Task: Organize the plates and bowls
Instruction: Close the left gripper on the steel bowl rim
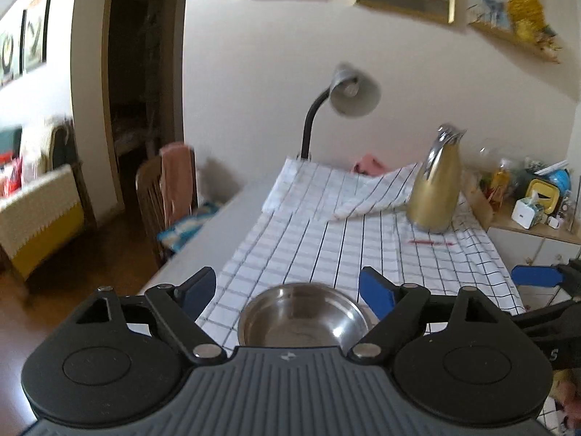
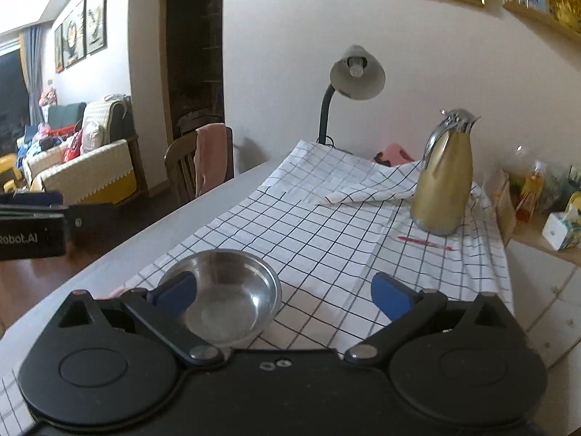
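A single steel bowl (image 1: 301, 321) sits upright and empty on the white checked cloth (image 1: 326, 247) at the near end of the table. My left gripper (image 1: 287, 287) hangs over it, open, with its blue pads wide on either side of the bowl and not touching it. In the right wrist view the same bowl (image 2: 228, 298) lies to the lower left, partly behind the left finger of my open right gripper (image 2: 283, 285), which holds nothing. One blue finger (image 1: 533, 275) of the right gripper shows at the right edge of the left wrist view.
A gold thermos jug (image 2: 443, 181) stands at the far right of the cloth, with a pink pen (image 2: 425, 242) lying in front of it. A grey desk lamp (image 2: 357, 72) rises at the back. A wooden chair (image 2: 189, 167) stands left of the table, a cluttered sideboard (image 2: 544, 239) on the right.
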Motion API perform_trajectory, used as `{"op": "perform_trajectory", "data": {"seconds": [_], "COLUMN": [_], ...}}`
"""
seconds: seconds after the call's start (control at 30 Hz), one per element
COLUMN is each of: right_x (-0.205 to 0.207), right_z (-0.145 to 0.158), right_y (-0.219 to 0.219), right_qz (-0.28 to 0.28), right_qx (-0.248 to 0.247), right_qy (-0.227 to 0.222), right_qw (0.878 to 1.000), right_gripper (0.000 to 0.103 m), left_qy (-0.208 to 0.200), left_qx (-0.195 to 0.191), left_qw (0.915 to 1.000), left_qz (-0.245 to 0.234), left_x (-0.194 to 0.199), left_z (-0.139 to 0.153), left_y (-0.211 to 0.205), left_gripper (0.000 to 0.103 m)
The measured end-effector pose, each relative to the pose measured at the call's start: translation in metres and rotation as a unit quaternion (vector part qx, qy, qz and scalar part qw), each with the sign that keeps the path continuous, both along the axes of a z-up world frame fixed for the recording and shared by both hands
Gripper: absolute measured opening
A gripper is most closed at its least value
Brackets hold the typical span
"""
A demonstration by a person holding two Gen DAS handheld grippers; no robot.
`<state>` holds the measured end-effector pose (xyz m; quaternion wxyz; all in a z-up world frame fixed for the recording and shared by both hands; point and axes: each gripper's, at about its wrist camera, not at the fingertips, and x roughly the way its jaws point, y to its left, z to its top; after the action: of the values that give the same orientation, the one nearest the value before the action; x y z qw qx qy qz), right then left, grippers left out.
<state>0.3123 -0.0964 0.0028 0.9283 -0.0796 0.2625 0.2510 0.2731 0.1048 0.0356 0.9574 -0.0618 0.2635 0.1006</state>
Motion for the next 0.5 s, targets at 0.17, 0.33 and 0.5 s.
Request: {"op": "perform_trajectory", "data": {"seconds": [0.17,0.33,0.5], "right_x": [0.038,0.071,0.1], "right_z": [-0.013,-0.032,-0.057], "right_y": [0.014,0.027,0.039], "right_qz": [0.021,0.011,0.003], "right_qx": [0.005,0.004,-0.01], "right_qy": [0.048,0.091,0.136], "right_qw": [0.999,0.996,0.991], "right_gripper": [0.103,0.101,0.091], "left_qy": [0.048,0.109,0.171], "left_qx": [-0.021,-0.049,-0.076], "left_qw": [0.9985,0.9926,0.9819], "left_qz": [0.012,0.022,0.029], "left_x": [0.038,0.069,0.1], "left_z": [-0.022,-0.052,-0.08], "left_y": [0.02,0.04,0.055], "left_gripper": [0.086,0.086,0.086]}}
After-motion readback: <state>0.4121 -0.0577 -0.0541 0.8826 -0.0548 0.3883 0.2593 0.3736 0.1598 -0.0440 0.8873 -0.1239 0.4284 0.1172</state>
